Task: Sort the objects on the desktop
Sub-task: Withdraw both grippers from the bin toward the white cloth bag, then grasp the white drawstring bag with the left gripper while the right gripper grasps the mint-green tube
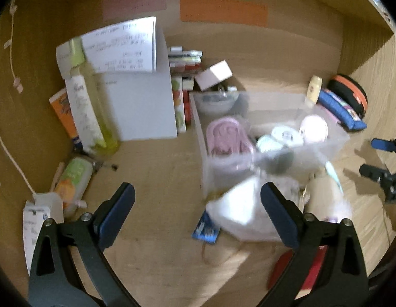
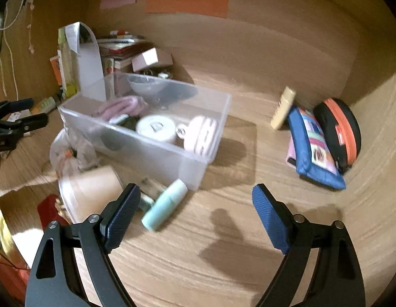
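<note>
Left tongs (image 1: 198, 204) gaping wide over the wooden desk (image 1: 159, 179), nothing between the blue pads, only bare wood and the edge of a blurred clear plastic bag (image 1: 239, 209) just beside the right-hand pad. Right tongs (image 2: 195, 209) just as wide apart, empty too, hanging above open desk with their own shadow under them.

Just beyond the right tongs' left pad lies a mint-green bottle (image 2: 164, 204) on its side, its cap end close to the front corner of the clear plastic bin (image 2: 157, 153). Beside it a tan paper cup (image 2: 95, 192) tipped over, and a red item (image 2: 48, 209) further left.

Inside the bin: a pink coiled thing (image 2: 121, 107), a round white tin (image 2: 155, 128), a pale pink round case (image 2: 201, 135), and a clear bowl (image 2: 146, 87) at the back.

Over on the right, well apart from the bin, a cream bottle (image 2: 283, 107) leans against a blue pouch (image 2: 313, 148), which rests on a black-and-orange zip case (image 2: 339, 133).

From the left view, a yellow-green bottle (image 1: 95, 107) and a white folder (image 1: 139, 107) stand left of the bin, with a green-and-orange tube (image 1: 72, 181) lying nearer.
</note>
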### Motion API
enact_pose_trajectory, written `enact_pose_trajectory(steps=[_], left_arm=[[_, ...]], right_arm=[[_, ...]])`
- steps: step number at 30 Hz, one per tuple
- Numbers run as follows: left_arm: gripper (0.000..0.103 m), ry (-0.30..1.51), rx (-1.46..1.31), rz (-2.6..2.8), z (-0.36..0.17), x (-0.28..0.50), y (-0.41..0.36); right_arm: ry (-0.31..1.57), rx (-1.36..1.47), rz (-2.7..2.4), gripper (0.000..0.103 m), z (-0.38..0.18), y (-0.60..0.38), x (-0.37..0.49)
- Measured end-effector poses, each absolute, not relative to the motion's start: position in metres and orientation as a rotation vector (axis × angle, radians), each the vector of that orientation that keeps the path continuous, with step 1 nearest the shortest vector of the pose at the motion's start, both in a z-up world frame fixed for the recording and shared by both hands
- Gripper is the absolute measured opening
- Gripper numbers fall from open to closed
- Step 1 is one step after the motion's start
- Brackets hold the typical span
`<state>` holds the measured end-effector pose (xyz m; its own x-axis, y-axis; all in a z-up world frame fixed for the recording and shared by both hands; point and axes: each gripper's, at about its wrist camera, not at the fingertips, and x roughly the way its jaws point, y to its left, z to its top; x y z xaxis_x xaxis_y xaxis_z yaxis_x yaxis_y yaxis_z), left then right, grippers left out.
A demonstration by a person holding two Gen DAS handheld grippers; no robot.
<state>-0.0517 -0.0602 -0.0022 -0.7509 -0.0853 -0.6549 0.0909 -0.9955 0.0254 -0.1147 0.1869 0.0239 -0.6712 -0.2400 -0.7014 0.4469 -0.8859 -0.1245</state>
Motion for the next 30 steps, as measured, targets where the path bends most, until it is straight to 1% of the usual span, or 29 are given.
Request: enact_pose_trajectory(steps=[3, 9, 15, 20, 27, 30], left_arm=[[0.1, -0.016, 1.118, -2.836, -0.014, -0.044, -0.057], [0.1, -0.136, 1.236, -2.824, -0.037, -0.043, -0.042], [0.1, -0.178, 1.318, -2.866, -0.045, -0.052, -0.027], [0.1, -0.286, 1.363, -2.865, -0.055, -0.061, -0.011], [0.1, -0.373, 1.334, -2.904, -0.053, -0.072, 0.005], [0.1, -0.365, 1.354, -2.901, -0.055, -0.081, 0.007]], right_arm=[[0.404, 1.042, -2.534, 0.087, 0.016, 0.192, -0.114], [0.414, 1.093, -2.496, 0.087, 0.003, 0.189, -0.117], [0.441, 1.113, -2.448, 0.087, -0.009, 0.177, -0.118], [0.455, 1.137, -2.421, 0.087, -0.017, 0.173, -0.121], [0.442, 1.162, -2.386, 0.087, -0.023, 0.17, -0.13], [0.445, 1.167, -2.373, 0.087, -0.025, 0.168, -0.136]])
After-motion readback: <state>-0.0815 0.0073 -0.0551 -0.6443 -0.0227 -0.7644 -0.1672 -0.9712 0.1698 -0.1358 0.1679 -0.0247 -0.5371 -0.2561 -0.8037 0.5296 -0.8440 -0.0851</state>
